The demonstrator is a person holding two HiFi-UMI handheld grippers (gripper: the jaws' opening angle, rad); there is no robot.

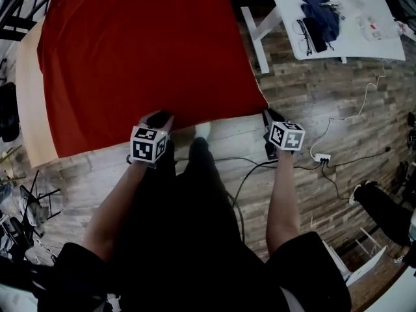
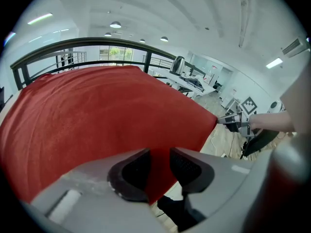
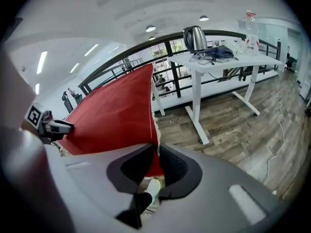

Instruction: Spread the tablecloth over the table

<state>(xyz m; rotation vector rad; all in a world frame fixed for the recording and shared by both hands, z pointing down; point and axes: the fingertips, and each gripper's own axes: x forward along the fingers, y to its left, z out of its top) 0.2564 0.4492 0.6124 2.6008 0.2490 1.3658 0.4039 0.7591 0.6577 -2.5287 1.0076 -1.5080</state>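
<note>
Head view looks steeply down on the red tablecloth [image 1: 143, 57], which already lies over most of the desk [image 1: 26, 103]. A pale strip of the desk top is bare along the left side, so the cloth probably wants shifting left. Both grippers are at the near hem. The left gripper [image 1: 159, 119] has its fingers closed on the hem partway along, with a fold of red filling the gap between the pads in the left gripper view. The right gripper [image 1: 268, 116] pinches the near right corner, and its fingers stand narrow with only the thin edge between them. The cloth looks light, soft and limp, with no stiffness of its own. It should follow any pull but sag and wrinkle wherever it is slack, and a thin hem could slip from a loose grip. The best holds are likely the hem and corners, hands well apart, so the edge stays taut. Room is uneven. On the right the leg of a white table [image 1: 260, 38] stands just beside the cloth's far right edge, and cables [image 1: 260, 168] trail over the wooden floor by the person's feet — a snag risk. On the left, dark clutter [image 1: 19, 213] sits near the desk, and a railing [image 3: 121, 57] runs along the far side.
</note>
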